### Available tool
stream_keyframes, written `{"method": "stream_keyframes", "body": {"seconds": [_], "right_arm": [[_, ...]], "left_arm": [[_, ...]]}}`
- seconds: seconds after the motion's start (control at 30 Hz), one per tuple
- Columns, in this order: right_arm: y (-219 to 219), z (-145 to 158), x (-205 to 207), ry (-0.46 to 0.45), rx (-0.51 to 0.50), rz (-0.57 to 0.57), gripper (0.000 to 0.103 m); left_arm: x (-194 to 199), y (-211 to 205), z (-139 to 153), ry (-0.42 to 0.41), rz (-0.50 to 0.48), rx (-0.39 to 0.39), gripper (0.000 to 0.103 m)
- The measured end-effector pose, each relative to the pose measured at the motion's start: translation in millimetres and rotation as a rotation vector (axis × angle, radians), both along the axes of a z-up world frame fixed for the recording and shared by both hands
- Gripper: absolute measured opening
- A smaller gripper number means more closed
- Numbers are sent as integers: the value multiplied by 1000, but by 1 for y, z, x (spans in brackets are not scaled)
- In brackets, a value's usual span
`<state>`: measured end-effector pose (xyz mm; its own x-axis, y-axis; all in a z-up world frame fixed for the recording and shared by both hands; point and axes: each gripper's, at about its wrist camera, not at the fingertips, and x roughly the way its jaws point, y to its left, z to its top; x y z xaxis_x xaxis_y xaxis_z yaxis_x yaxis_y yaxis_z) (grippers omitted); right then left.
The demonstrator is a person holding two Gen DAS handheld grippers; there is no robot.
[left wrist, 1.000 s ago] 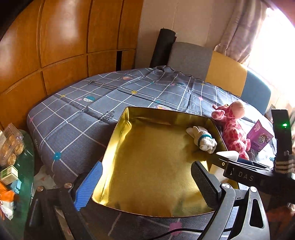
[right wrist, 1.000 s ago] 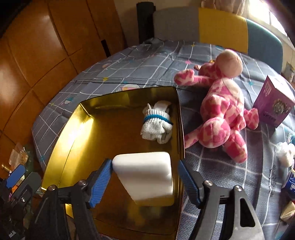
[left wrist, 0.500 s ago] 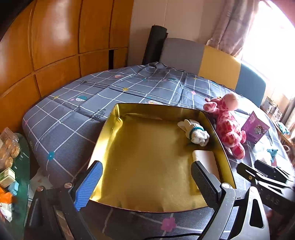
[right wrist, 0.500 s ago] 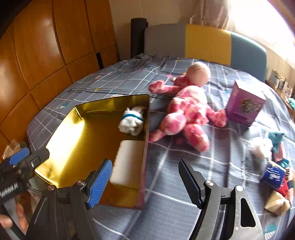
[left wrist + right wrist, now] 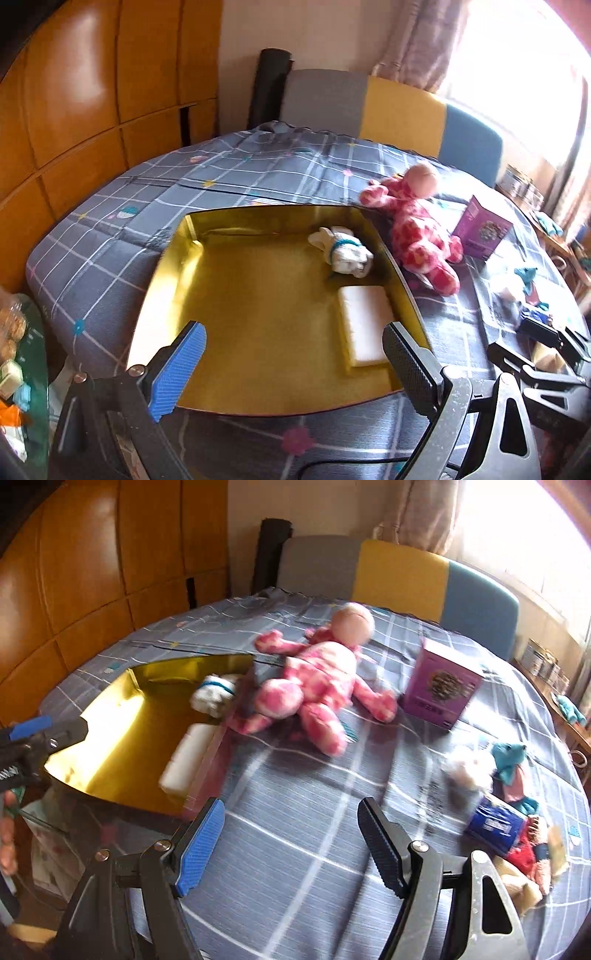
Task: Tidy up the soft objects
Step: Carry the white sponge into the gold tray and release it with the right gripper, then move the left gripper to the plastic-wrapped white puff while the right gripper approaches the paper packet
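Pink-and-white spotted plush toy (image 5: 314, 686) lies on the grey checked tablecloth (image 5: 314, 830) beside the gold tray (image 5: 162, 258), light, squashy, best pinched at its torso; both grippers (image 5: 291, 845) (image 5: 295, 365) gape wide, empty.

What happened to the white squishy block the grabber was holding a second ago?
The right gripper let go of the white sponge block, which now lies in the gold tray beside the rolled white sock. That gripper, open and empty, then swung away from the tray over the checked cloth. The sock, the pink plush toy and the purple box stayed put; the left gripper stayed open and empty.
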<state>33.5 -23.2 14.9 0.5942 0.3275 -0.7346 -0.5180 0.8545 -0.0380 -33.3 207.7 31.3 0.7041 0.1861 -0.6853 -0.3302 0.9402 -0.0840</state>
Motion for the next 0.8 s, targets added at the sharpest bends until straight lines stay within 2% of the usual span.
{"method": "stream_keyframes", "body": {"seconds": [0.23, 0.37, 0.53, 0.67, 0.8], "right_arm": [[-53, -4, 18, 12, -55, -89, 76], [-95, -2, 36, 14, -63, -188, 76], [-156, 6, 63, -13, -19, -345, 76], [-209, 7, 82, -47, 36, -524, 76], [-255, 2, 92, 13, 158, -714, 76]], "left_arm": [[17, -31, 8, -5, -105, 11, 97], [28, -51, 14, -7, -170, 16, 97], [43, -79, 20, -4, -260, 20, 97], [60, -107, 23, 2, -343, 25, 97], [89, -136, 19, 37, -413, 16, 96]]}}
